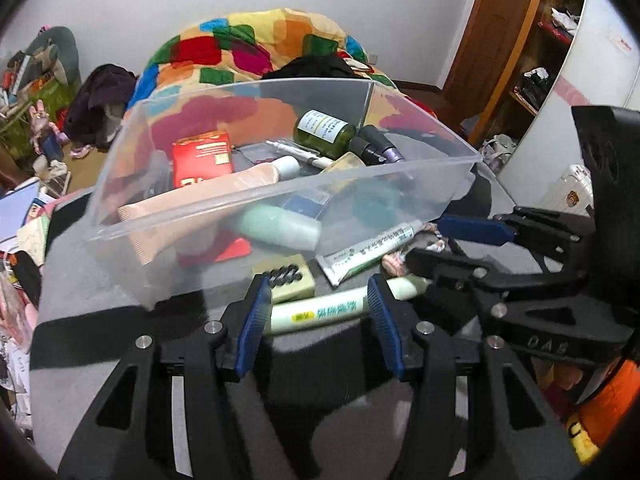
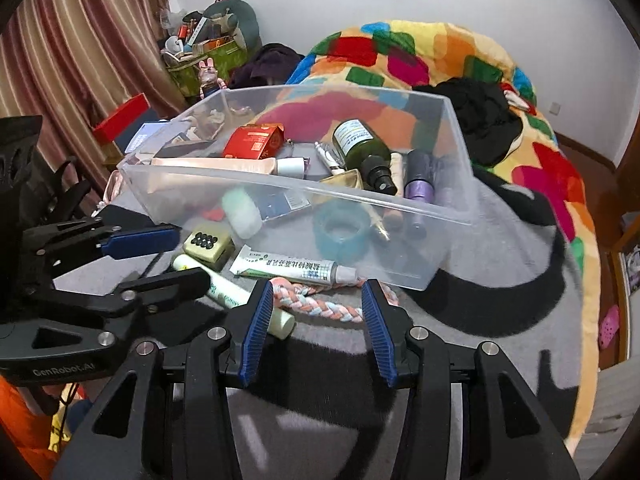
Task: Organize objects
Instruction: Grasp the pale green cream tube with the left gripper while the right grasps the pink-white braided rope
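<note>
Currently you are holding the left gripper with its ribbed blue pads spread wide, straddling a smooth pale green tube lying crosswise between the jaws; whether the pads are touching it cannot be told. Just ahead of those jaws a squarish olive case with black studs is sitting on the grey fabric, and a crimped white ointment tube is lying beside it. Beyond them the clear, hard-walled plastic bin is standing, holding a round green glass bottle, a red carton and a long peach tube.

You are keeping the right gripper equally wide apart and gripping nothing; a braided pink-and-white cord is lying between its jaws, with the ointment tube just ahead. A translucent teal tape ring is resting inside the bin, behind its near wall.
</note>
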A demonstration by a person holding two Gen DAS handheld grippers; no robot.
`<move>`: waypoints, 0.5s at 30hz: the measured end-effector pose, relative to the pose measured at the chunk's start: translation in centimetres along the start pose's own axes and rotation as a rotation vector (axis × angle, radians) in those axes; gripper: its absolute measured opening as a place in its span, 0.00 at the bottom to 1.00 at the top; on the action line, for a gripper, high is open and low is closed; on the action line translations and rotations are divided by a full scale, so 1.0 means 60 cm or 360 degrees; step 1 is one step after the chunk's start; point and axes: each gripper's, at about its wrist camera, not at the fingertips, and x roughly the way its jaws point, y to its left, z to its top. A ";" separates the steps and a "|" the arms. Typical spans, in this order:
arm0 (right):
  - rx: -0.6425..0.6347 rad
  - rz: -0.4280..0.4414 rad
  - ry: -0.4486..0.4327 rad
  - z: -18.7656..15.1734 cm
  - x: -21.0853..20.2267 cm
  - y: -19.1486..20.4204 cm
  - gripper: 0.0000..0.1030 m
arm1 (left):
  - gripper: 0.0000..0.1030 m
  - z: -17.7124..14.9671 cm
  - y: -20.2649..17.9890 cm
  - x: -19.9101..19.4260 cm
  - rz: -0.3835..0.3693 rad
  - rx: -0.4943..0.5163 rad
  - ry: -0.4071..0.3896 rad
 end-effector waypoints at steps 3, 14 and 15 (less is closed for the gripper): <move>0.0029 0.0076 0.0036 -0.001 0.009 -0.008 0.41 | 0.49 0.006 -0.001 0.009 -0.0057 -0.0011 0.0020; -0.0115 0.0146 0.0115 -0.036 -0.010 -0.002 0.39 | 0.46 -0.036 -0.028 0.008 -0.0144 0.0129 0.0163; -0.0130 0.0139 0.0111 -0.040 -0.015 0.000 0.39 | 0.46 -0.037 -0.028 0.005 -0.0144 0.0130 0.0160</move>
